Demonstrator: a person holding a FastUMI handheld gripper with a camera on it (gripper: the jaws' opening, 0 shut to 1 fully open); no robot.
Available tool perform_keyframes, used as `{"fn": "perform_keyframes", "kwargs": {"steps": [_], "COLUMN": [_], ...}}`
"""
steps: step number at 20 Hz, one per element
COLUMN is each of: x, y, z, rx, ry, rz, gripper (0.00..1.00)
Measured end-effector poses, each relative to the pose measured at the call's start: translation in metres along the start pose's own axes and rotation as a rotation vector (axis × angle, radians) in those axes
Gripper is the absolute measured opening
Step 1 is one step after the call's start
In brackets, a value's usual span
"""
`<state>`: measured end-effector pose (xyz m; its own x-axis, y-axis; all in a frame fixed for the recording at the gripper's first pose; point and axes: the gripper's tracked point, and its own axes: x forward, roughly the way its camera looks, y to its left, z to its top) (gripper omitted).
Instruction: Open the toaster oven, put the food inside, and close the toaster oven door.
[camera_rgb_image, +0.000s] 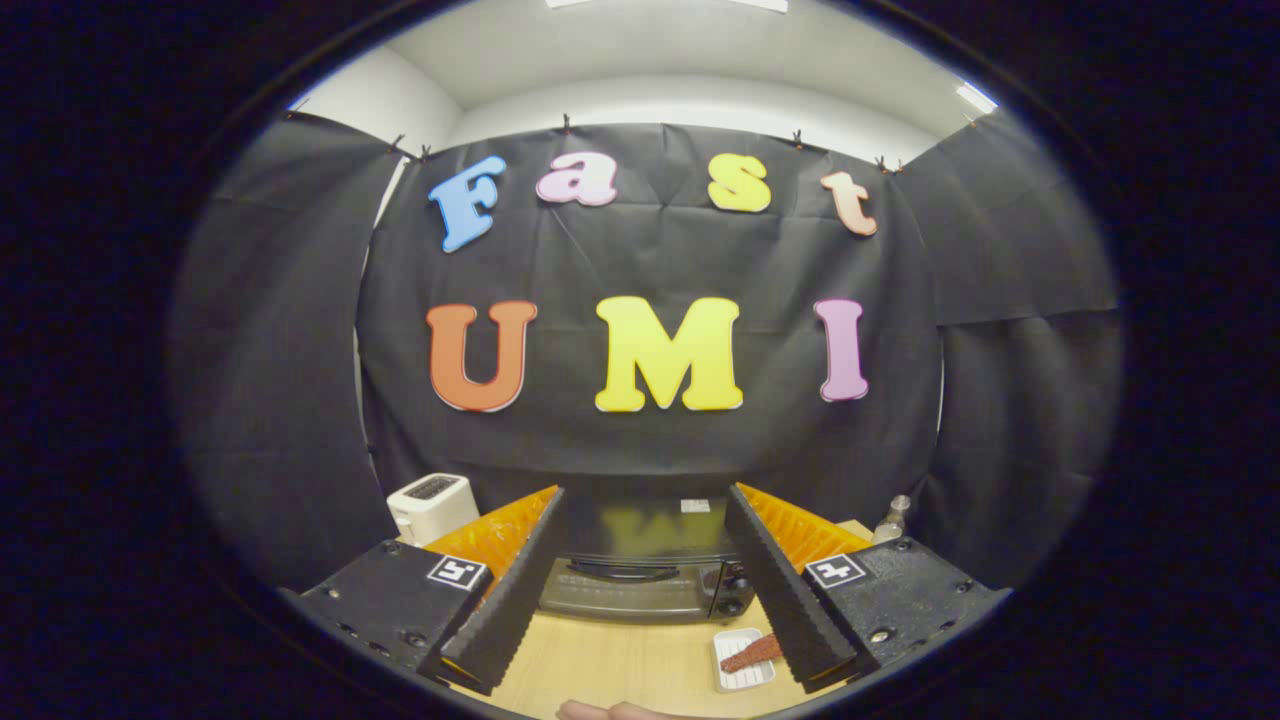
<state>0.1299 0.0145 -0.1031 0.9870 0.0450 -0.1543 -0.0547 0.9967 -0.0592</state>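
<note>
gripper (645, 575) with its two fingers spread wide apart, nothing held between them. part of a hand (610, 711) lies at the near edge of the wooden table (620, 660). just inside the right finger, a small white tray (738, 678) carries a reddish-brown strip of food (750, 655). beyond, between the fingers, the toaster oven (640, 575) with door closed. farther left, a white toaster (432, 505); far right, a bottle (893, 518).
</note>
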Motion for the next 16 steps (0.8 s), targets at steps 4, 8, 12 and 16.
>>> {"fn": "perform_keyframes", "kwargs": {"steps": [4, 8, 12, 16], "x": [0.068, 0.119, 0.148, 0.16], "y": [0.005, 0.021, 0.027, 0.027], "z": [-0.048, -0.098, -0.124, -0.147], "rx": [0.019, 0.042, 0.023, 0.032], "ry": [0.122, 0.255, 0.315, 0.377], "rz": [0.001, 0.027, 0.004, -0.013], "gripper": [1.0, 1.0, 1.0, 1.0]}}
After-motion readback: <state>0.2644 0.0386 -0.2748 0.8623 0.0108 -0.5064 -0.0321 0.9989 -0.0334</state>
